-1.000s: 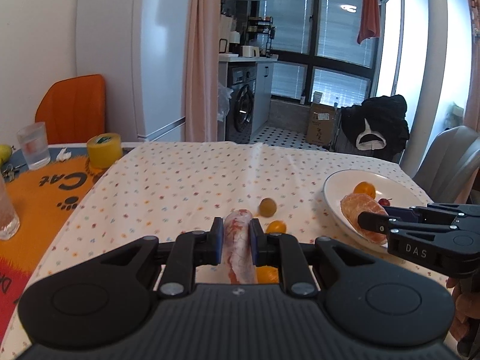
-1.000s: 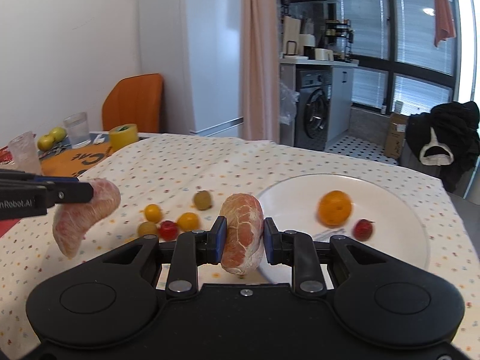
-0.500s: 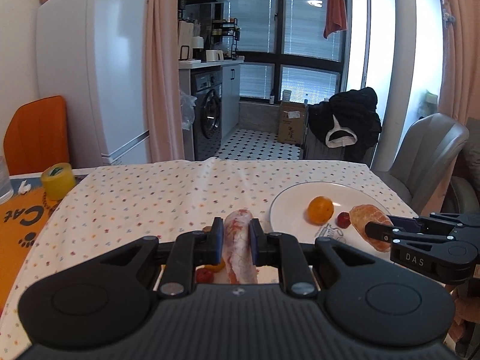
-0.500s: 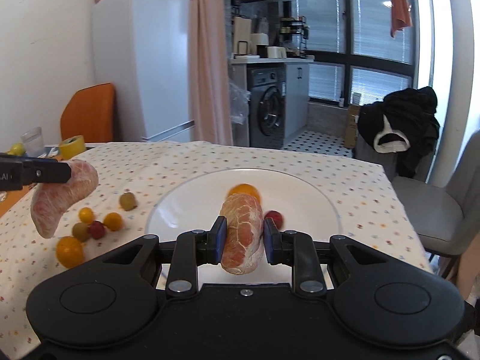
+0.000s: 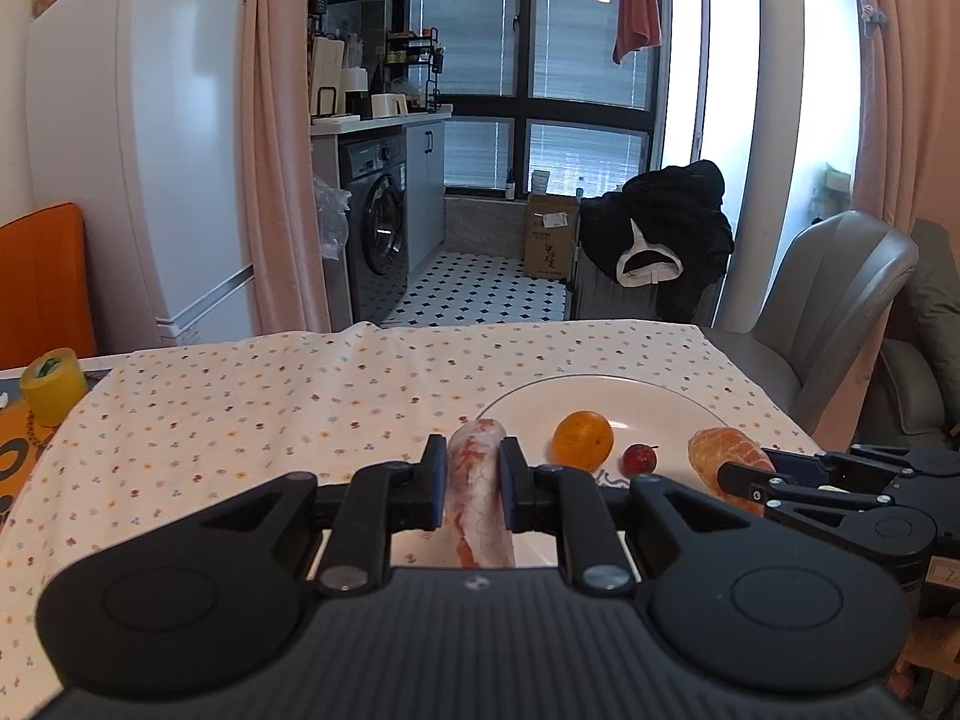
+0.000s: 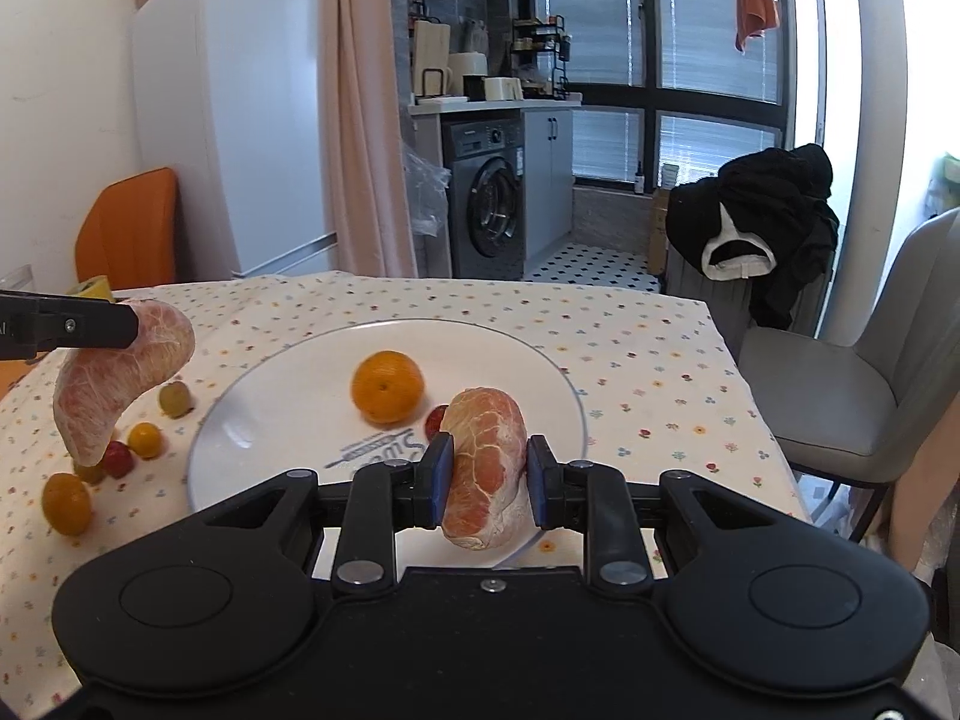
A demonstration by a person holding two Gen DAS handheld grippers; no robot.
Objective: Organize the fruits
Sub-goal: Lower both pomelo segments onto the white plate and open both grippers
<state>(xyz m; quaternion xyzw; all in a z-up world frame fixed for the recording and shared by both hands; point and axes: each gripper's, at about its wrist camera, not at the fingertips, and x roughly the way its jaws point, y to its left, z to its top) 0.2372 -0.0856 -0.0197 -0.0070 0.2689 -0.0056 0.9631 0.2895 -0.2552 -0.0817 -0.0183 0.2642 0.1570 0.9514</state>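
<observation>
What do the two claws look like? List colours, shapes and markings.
Both are matt black plastic. The left claw and right claw each have two blue-padded fingers on jointed links with silver screws, above a broad ribbed body bearing two round discs. White lettering marks their sides.

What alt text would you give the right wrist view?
The right gripper holds a peeled pomelo segment above a white plate bearing an orange. At left, the left gripper holds a second segment over small fruits on a floral tablecloth.
</observation>
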